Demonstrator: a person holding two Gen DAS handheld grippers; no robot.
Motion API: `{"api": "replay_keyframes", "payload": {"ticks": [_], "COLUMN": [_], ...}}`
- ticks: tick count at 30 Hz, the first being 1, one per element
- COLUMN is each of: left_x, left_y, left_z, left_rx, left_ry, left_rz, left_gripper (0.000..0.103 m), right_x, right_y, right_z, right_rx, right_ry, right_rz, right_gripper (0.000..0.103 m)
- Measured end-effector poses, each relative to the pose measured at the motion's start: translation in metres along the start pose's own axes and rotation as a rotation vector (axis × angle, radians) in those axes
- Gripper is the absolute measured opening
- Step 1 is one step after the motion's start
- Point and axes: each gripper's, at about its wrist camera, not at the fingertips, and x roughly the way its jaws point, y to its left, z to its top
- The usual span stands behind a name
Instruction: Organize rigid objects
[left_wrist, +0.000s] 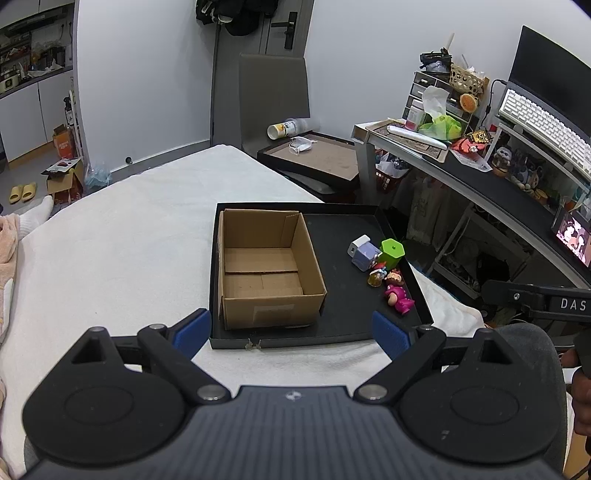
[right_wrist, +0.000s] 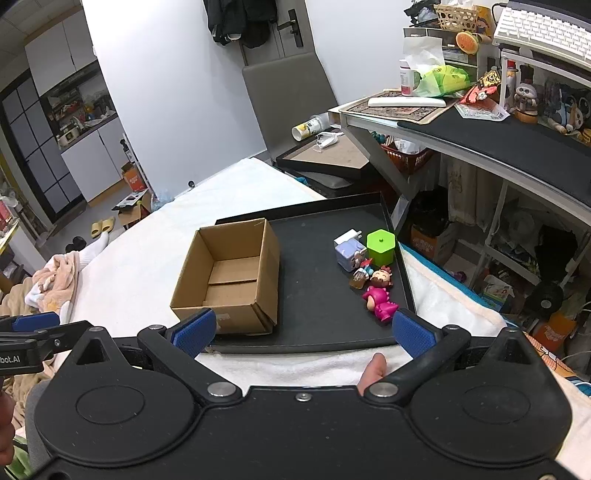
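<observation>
Left gripper (left_wrist: 291, 334) with blue-padded fingers spread wide, nothing between them, hovering over the white towel-covered surface (left_wrist: 129, 236) just short of the shallow black rectangular tray (left_wrist: 347, 325). Right gripper (right_wrist: 304, 332) same: fully spread, empty, at the tray's near edge; a fingertip (right_wrist: 373, 369) shows below its right finger.

Open brown cardboard box (left_wrist: 266, 266) sits on the tray's left half, empty inside.

Right side of tray, near to far: pink-dressed doll figurine (right_wrist: 380, 295) lying down, small brown-and-white figurine (right_wrist: 360, 278) touching it, pale lavender-and-white cube charger (right_wrist: 349, 251), green hexagonal plastic container (right_wrist: 381, 245) upright. All clustered, well apart from the box.
</observation>
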Motion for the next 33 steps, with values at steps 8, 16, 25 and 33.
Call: {"api": "replay_keyframes", "payload": {"ticks": [8,16,25,33], "left_x": [-0.0024,-0.0030,-0.0029,0.0063], "left_y": [-0.0012,-0.0005,0.0010,0.0061], "left_z": [0.0006,-0.0006,-0.0020,-0.0007], "left_rx": [0.000,-0.002,-0.001,-0.009], "left_ry": [-0.007,-0.008,-0.004,0.013], "left_rz": [0.001,0.000,0.006,0.008], "left_gripper": [0.093,0.093,0.093,0.093], "right_x": [-0.0026,-0.0027,-0.0023,0.0041], "right_y": [-0.0015,-0.0010,-0.0014,-0.0019], "right_z": [-0.0002,-0.0008,-0.0009,-0.0001], "right_rx": [0.001,0.001,0.000,0.001], "right_ry": [-0.003,-0.003,-0.003,0.012], "right_rz": [-0.005,-0.005,-0.007,-0.009], "right_gripper": [0.103,0.103,0.103,0.103]}}
